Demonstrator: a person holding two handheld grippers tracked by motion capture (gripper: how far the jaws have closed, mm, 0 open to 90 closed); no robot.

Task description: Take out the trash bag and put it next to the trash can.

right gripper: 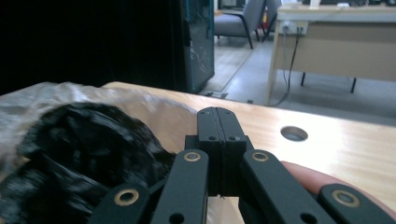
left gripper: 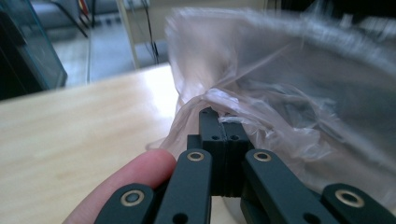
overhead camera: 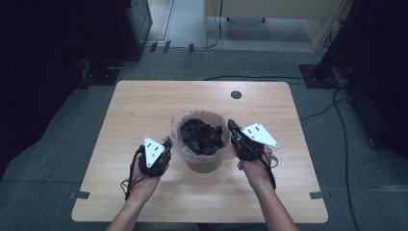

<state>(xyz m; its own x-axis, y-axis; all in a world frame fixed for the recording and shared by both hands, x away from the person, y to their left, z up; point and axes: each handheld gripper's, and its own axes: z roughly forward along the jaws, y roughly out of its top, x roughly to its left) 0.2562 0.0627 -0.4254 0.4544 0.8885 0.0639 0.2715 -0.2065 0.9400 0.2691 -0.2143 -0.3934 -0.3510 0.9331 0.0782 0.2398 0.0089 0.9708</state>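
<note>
High view: your forearms come up from bottom edge, angled inward, one hand each side of bin [overhead camera: 202,161] at table [overhead camera: 125,106] centre. Left gripper [overhead camera: 168,142] at bin's left rim, right gripper [overhead camera: 231,125] at its right rim, tips pointing forward. Clear plastic liner [left gripper: 280,93] (dark stuff inside) folded over rim. Left gripper view: jaws together, pinching gathered liner edge. Right gripper view: jaws pressed together, beside liner; whether they nip film, cannot tell
</note>
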